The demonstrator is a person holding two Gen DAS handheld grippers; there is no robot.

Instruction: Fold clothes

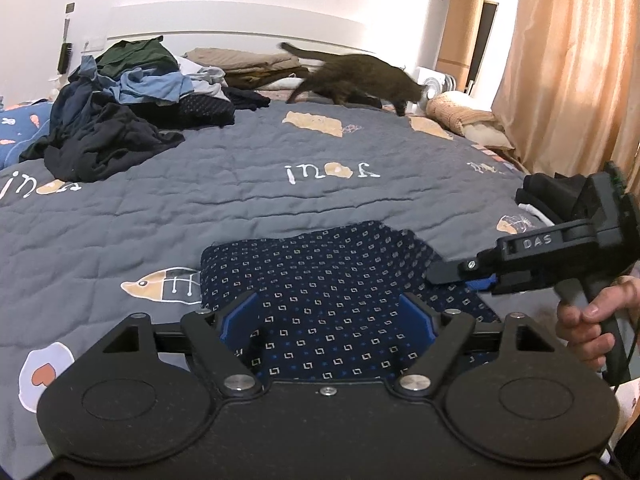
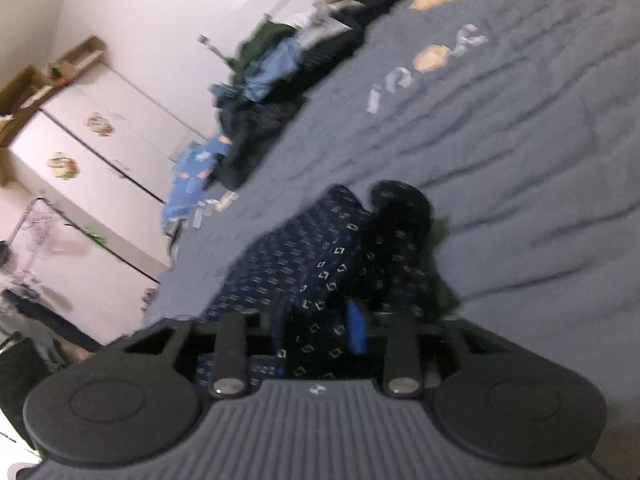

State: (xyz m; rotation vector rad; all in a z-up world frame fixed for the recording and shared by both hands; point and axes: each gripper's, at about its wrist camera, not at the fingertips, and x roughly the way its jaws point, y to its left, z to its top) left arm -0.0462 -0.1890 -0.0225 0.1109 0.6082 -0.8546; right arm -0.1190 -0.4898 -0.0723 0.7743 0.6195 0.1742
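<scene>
Grey bedspread carries patterned garment; left claw spread above it, right claw pinching it.

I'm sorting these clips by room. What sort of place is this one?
Most likely a home bedroom: a bed under a grey quilt, a white headboard against the wall, a pile of unfolded clothes on it, and curtains to one side.
</scene>
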